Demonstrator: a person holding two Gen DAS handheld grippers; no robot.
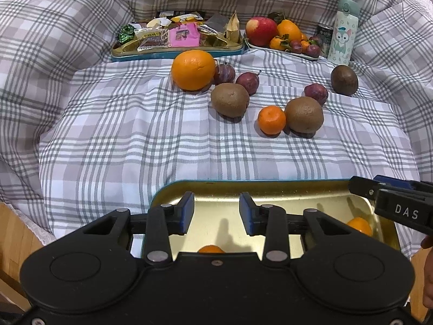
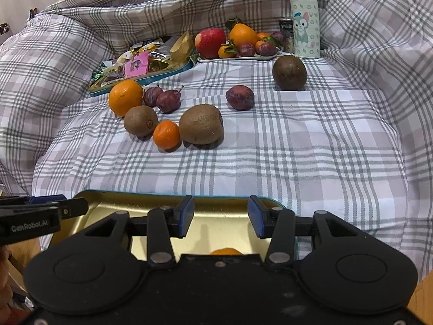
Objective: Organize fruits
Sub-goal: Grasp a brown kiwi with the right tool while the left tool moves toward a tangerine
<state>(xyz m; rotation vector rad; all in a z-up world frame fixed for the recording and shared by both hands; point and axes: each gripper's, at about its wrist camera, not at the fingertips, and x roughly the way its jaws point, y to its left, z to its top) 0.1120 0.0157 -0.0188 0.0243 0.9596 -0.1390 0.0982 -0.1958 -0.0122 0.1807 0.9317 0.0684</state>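
Note:
A gold tray [image 1: 270,189] [image 2: 135,200] lies at the near edge of the plaid cloth, with two small oranges [image 1: 360,225] [image 2: 226,251] in it. My left gripper [image 1: 216,212] is open and empty above the tray. My right gripper [image 2: 220,215] is open and empty above the tray too. Loose on the cloth lie a large orange [image 1: 192,69] [image 2: 125,97], a mandarin [image 1: 271,119] [image 2: 166,134], three kiwis [image 1: 230,99] [image 1: 304,113] [image 1: 344,79] and three plums [image 1: 247,82] [image 2: 239,97].
At the back stand a snack tray [image 1: 173,36], a white plate [image 1: 281,49] with an apple, oranges and plums, a can [image 1: 324,36] and a mint cartoon bottle [image 1: 343,31]. Rumpled plaid bedding rises all around. Wooden floor shows at the lower corners.

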